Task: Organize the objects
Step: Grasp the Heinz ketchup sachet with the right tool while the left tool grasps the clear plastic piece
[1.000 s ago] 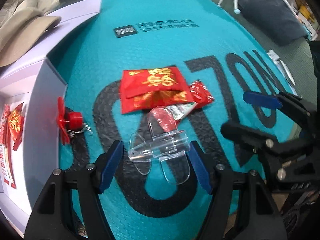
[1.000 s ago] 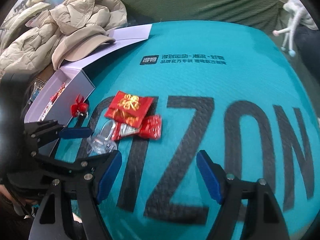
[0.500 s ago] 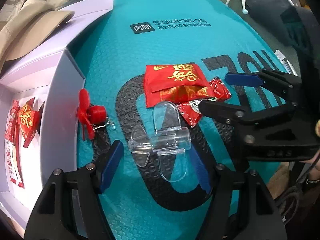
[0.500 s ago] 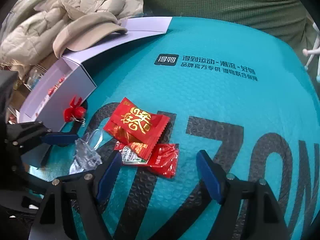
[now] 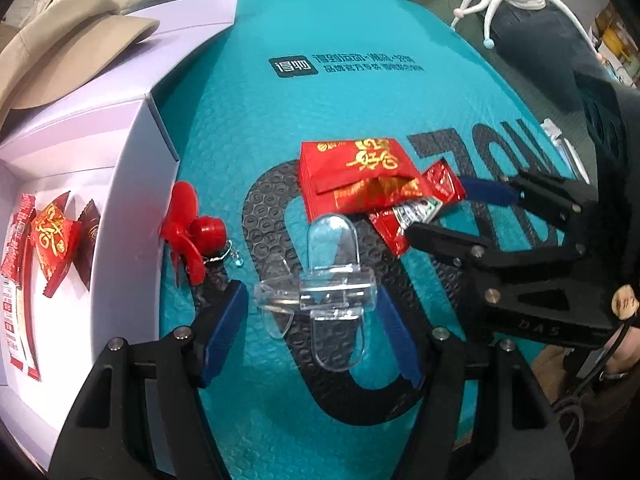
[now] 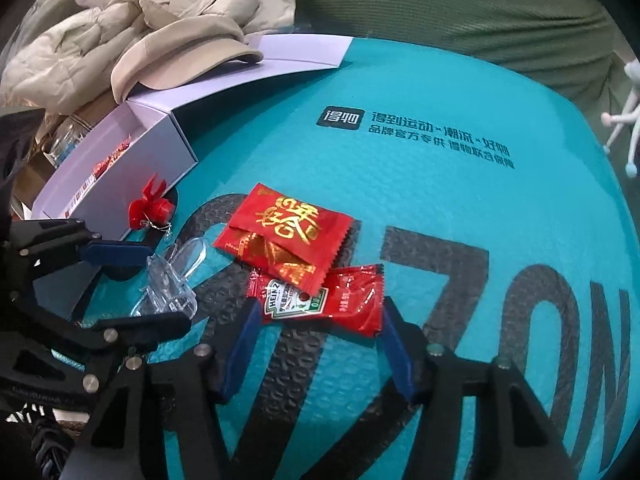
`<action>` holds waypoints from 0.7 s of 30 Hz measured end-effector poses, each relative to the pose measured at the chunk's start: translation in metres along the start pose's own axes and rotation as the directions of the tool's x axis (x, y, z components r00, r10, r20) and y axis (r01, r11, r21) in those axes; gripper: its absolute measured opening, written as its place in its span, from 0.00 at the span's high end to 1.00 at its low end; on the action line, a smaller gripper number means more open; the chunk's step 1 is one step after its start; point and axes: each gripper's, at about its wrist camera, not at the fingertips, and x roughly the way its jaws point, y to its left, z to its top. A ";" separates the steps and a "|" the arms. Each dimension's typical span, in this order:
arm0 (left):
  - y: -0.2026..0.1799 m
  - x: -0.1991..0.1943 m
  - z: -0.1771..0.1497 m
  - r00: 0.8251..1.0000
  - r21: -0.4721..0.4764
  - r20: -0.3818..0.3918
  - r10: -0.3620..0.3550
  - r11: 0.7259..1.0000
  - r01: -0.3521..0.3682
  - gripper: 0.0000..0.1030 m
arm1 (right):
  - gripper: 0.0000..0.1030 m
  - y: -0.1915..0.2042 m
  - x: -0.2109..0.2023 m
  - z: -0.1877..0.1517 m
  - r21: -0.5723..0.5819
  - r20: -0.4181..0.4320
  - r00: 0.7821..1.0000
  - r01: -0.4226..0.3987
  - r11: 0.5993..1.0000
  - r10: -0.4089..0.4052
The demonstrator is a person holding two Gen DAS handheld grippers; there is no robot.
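Surface: a teal bubble-textured mailer (image 6: 460,92) is lying flat, printed with big black letters and a black logo block beside Chinese writing.
Left gripper (image 5: 312,320): its blue-padded jaws are standing apart around a clear plastic airplane-shaped piece (image 5: 324,280), not pressing on it.
Right gripper (image 6: 316,336): its jaws are standing apart either side of a red ketchup sachet (image 6: 320,300) reading "HEINZ", touching or nearly so.
Red packet with gold characters (image 6: 288,236): lying over the sachet's far edge.
Red plastic propeller toy (image 5: 192,232): leaning just beside the box wall, left of the clear piece.
White open cardboard box (image 5: 132,184): sitting at left, holding more red packets (image 5: 52,236).
Beige cap (image 6: 180,56): resting on the box lid, far left.
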 end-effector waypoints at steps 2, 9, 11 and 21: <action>-0.002 0.001 0.001 1.000 0.002 0.004 0.003 1.000 -0.004 0.35 | 0.54 -0.003 -0.003 -0.002 0.010 0.006 1.000 0.005 1.000 -0.005; -0.018 0.006 0.002 1.000 0.037 0.020 0.012 0.999 -0.012 0.43 | 0.71 -0.007 -0.011 -0.014 -0.015 -0.005 1.000 0.020 1.000 -0.020; -0.020 0.005 0.000 1.000 0.045 0.020 0.006 0.999 -0.007 0.43 | 0.71 -0.008 -0.015 -0.017 0.001 0.003 1.000 0.001 1.000 -0.001; -0.020 0.005 -0.007 1.000 0.053 -0.002 0.014 0.998 -0.014 0.43 | 0.32 0.001 -0.032 -0.012 -0.058 0.069 0.995 0.081 0.995 -0.077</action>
